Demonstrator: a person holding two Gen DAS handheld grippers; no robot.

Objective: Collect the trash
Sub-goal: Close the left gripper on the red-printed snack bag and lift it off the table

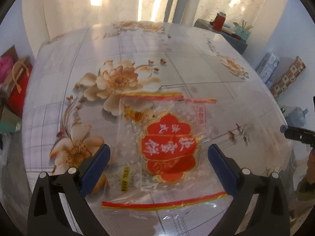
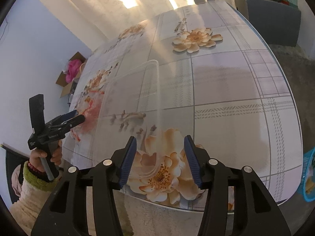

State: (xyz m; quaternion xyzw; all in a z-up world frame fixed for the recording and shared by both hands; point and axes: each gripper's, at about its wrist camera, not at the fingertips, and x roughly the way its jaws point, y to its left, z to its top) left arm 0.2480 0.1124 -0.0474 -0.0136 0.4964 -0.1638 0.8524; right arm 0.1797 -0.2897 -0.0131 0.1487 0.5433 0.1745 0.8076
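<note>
Left tongs (image 1: pixel 158 158) gape wide over the clear wrapper (image 1: pixel 163 137) (apparently lining up a grab), while right tongs (image 2: pixel 160 157) hover half-open, empty, above the tabletop (image 2: pixel 226 98).

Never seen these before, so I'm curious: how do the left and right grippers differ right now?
The left gripper's jaws stand wide apart; the right gripper's are narrower. The left gripper points at a flat red-labelled plastic bag; the right gripper points at a clear plastic tray near the table edge. Both have black arms and blue pads, and neither grips anything.
</note>
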